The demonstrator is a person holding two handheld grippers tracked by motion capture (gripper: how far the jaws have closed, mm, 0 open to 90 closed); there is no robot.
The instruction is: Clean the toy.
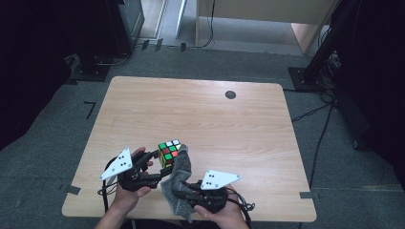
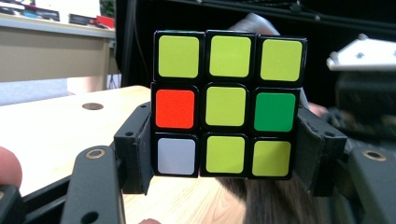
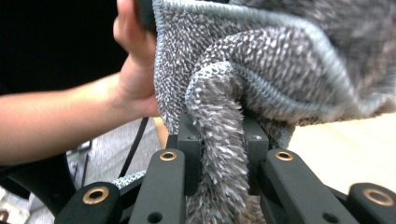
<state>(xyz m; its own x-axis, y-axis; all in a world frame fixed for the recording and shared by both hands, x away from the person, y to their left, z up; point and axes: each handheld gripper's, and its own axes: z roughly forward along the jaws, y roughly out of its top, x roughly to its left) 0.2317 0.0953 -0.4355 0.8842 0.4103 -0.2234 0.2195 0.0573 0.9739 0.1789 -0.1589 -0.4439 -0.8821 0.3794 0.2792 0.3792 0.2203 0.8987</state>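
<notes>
The left gripper (image 1: 155,168) clamps the cube (image 1: 169,151) near the table's (image 1: 200,119) near edge, left of centre. The right gripper (image 1: 184,193) pinches a fold of the grey cloth (image 1: 179,179), which drapes against the cube's right side and hides that face. In the right gripper view the cloth (image 3: 261,70) covers the cube, and a hand (image 3: 133,70) is cut off at the top.
</notes>
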